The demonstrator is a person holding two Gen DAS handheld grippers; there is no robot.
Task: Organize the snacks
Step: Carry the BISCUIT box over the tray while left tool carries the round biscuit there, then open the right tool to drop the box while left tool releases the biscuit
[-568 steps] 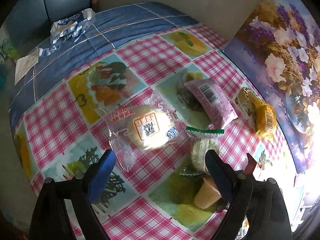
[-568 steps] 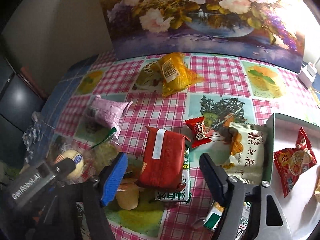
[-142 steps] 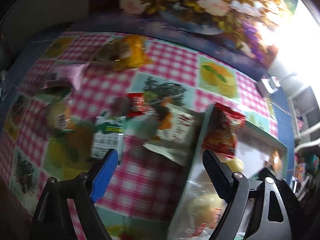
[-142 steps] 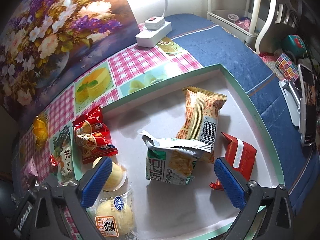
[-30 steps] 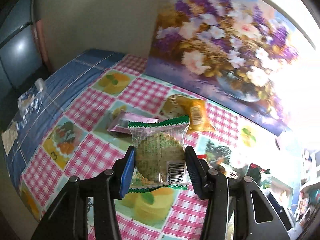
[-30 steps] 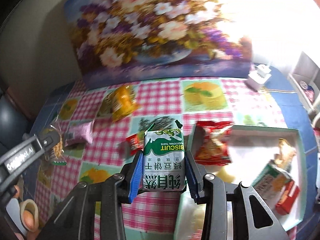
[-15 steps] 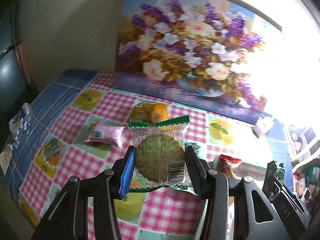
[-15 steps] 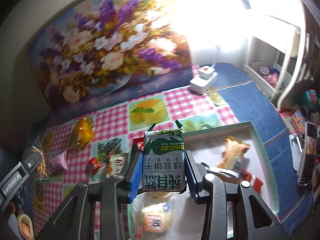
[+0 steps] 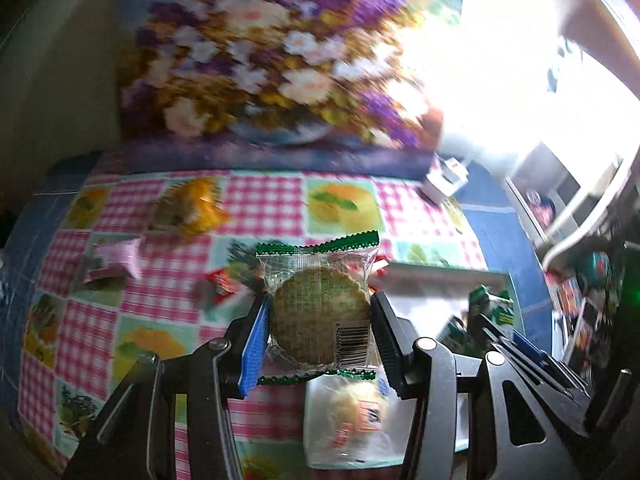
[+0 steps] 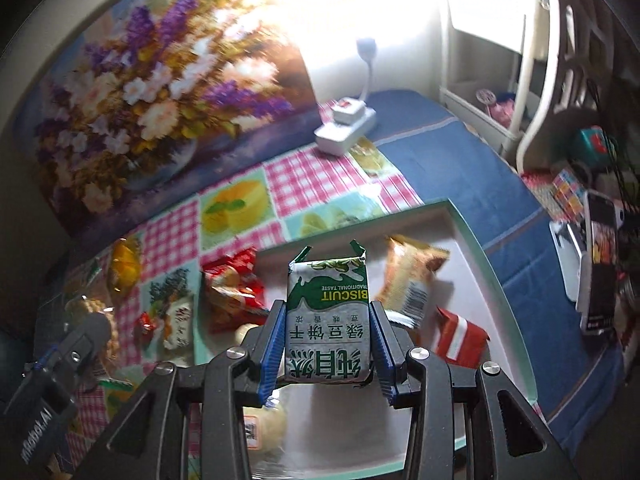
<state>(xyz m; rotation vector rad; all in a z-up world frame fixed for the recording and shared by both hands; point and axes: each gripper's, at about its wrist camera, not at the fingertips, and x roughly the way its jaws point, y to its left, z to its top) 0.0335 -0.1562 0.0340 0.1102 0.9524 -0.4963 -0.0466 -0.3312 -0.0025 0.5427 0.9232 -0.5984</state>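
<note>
The round biscuit in a clear wrapper with green serrated ends is clamped upright between the jaws of the left gripper, held in the air above the near left corner of the shallow white tray with a pale green rim. The green and white biscuit packet printed "BISCUIT" is gripped the same way between the jaws of the right gripper, hanging over the tray's middle with its print upside down to the camera. In the tray lie a red crinkled snack bag at the far left corner, an orange wrapped bar with a barcode toward the far side, a red box with a white stripe toward the right, and a clear-wrapped pale round bun at the near left. The tray sits at the right end of the bench, on a pink checked cloth with fruit squares. On the cloth to the left of the tray lie a small red wrapped sweet, a pink wrapped packet and a yellow-orange crinkled bag, all apart from one another. A floral painting leans along the bench's far edge, with a white power strip beside its right end.
</note>
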